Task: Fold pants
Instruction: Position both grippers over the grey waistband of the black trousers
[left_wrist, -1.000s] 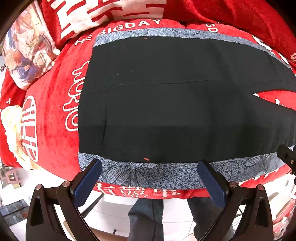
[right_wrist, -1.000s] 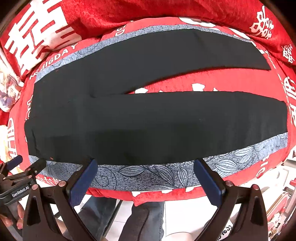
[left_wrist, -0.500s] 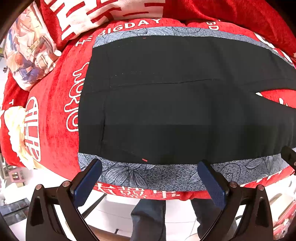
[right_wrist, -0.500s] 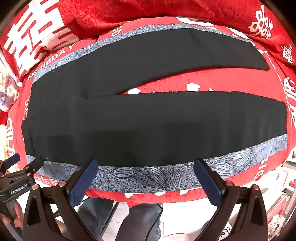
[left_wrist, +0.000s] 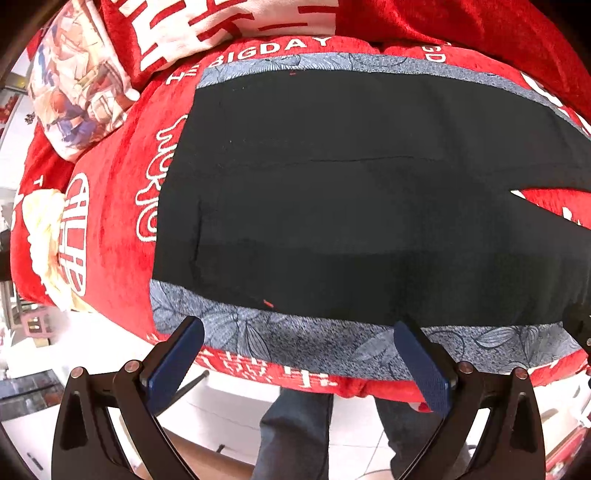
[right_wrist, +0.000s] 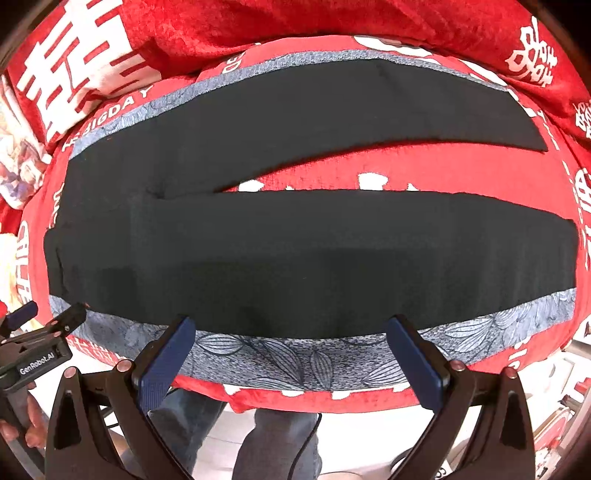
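The black fabric pants (right_wrist: 295, 254) are laid flat on a red plush blanket with white lettering (right_wrist: 443, 170), over a grey leaf-patterned strip (right_wrist: 295, 362), legs spread apart toward the right. In the left wrist view the legs are cut off at the frame edge; seams are barely made out in the dark cloth. The left gripper (left_wrist: 299, 354) is held wide open and empty at the near waist edge. The right gripper (right_wrist: 291, 350) is likewise spread wide, nothing gripped, at the near leg's edge.
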